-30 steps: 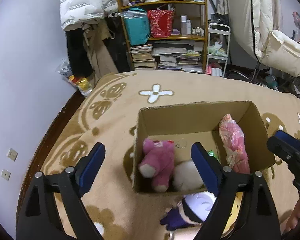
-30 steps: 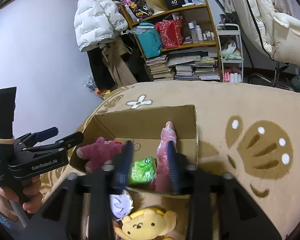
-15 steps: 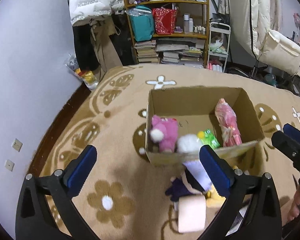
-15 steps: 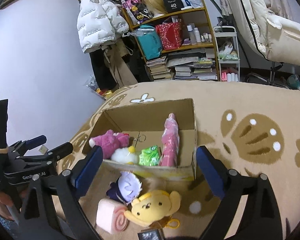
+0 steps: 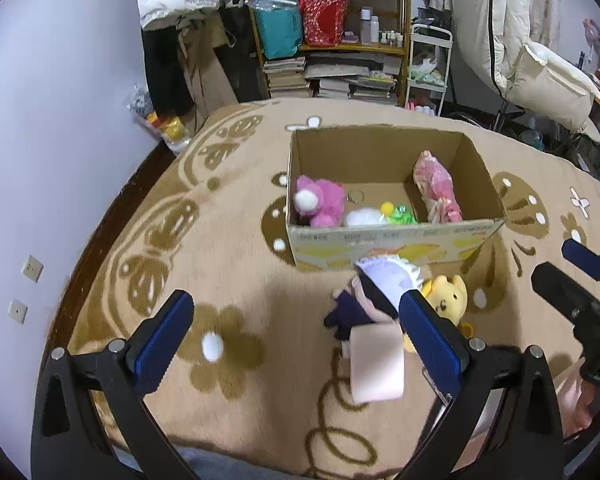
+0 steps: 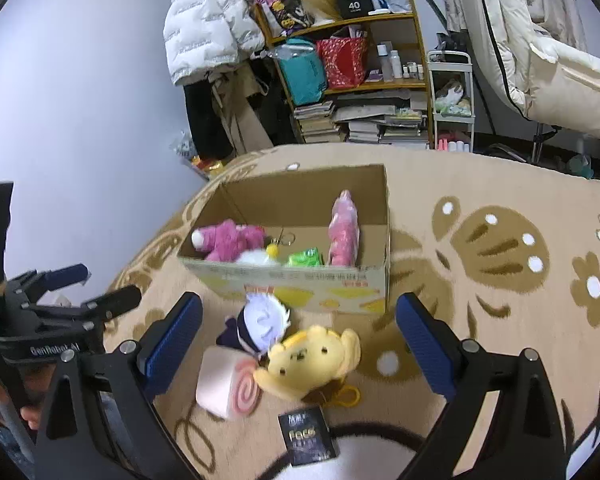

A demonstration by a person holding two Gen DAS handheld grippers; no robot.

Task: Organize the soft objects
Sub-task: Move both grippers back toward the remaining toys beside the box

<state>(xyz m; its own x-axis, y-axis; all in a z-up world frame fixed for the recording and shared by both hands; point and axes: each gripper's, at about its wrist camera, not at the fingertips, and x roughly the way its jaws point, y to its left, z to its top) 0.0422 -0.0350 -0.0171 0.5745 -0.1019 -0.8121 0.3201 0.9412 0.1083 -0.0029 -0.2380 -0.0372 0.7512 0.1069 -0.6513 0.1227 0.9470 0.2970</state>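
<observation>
An open cardboard box stands on the patterned blanket. In it lie a pink plush, a white fluffy toy, a green packet and a pink wrapped doll. In front of the box lie a white-haired doll, a yellow bear plush and a pink swirl roll cushion. My left gripper is open and empty, above the blanket. My right gripper is open and empty, above the loose toys.
A small black box lies near the roll cushion. A bookshelf with books and bags stands behind the blanket, a white cart beside it. A purple wall runs along the left.
Both grippers have pulled back from the box toward me. The right gripper, nearly shut inside the box a second ago, has opened wide. The loose toys in front of the box came into view.
</observation>
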